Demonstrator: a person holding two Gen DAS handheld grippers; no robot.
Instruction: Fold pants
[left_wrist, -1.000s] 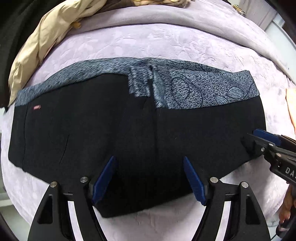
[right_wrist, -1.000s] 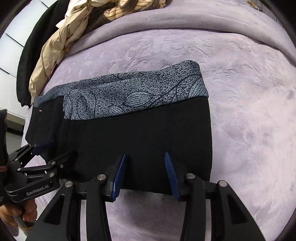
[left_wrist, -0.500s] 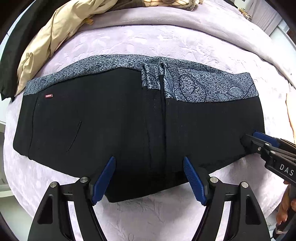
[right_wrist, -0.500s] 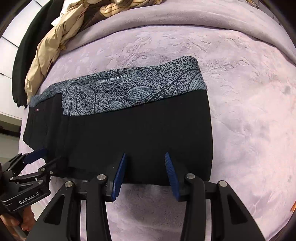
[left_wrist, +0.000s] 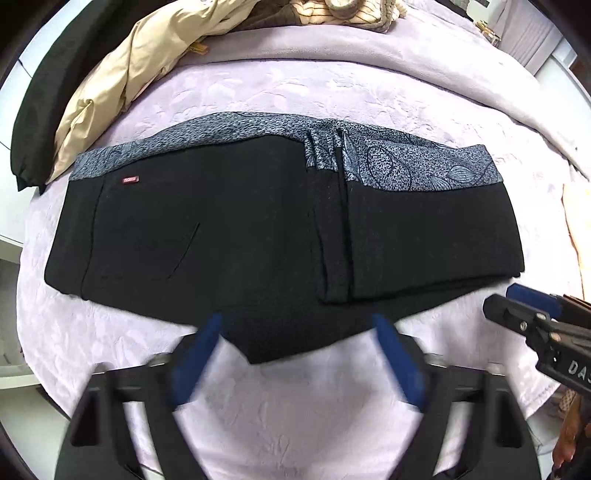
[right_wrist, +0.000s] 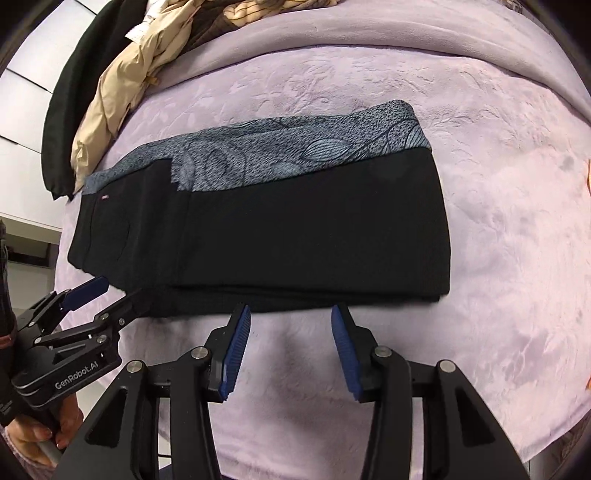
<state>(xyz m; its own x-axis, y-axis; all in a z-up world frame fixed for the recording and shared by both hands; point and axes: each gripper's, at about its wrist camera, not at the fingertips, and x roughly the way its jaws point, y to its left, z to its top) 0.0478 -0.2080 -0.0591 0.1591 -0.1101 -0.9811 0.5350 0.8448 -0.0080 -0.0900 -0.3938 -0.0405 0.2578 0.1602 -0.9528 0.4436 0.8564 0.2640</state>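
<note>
The black pants (left_wrist: 240, 229) with a grey leaf-patterned waistband (left_wrist: 406, 166) lie folded flat on the lilac bedspread (left_wrist: 295, 413). A small red label (left_wrist: 131, 180) marks their left part. My left gripper (left_wrist: 295, 325) hangs over the pants' near edge. Its jaws are opening wide, the blue pads blurred, and no cloth is pinched between them. My right gripper (right_wrist: 291, 314) hovers just before the near edge of the pants (right_wrist: 295, 236), also opening, with only bedspread between its fingers. Each gripper shows in the other's view: the right gripper (left_wrist: 511, 299) and the left gripper (right_wrist: 122, 290).
A beige padded jacket (left_wrist: 122, 88) and a black garment (left_wrist: 48, 92) are heaped at the far left of the bed, with striped clothing (left_wrist: 332, 11) behind. The bed's left edge drops off near a white surface (left_wrist: 7, 243). An orange cloth (left_wrist: 576, 221) lies at the right.
Both grippers have lifted and drawn back from over the cloth to the pants' near edge. The left jaws have spread much wider. The pants lie flat, let go.
</note>
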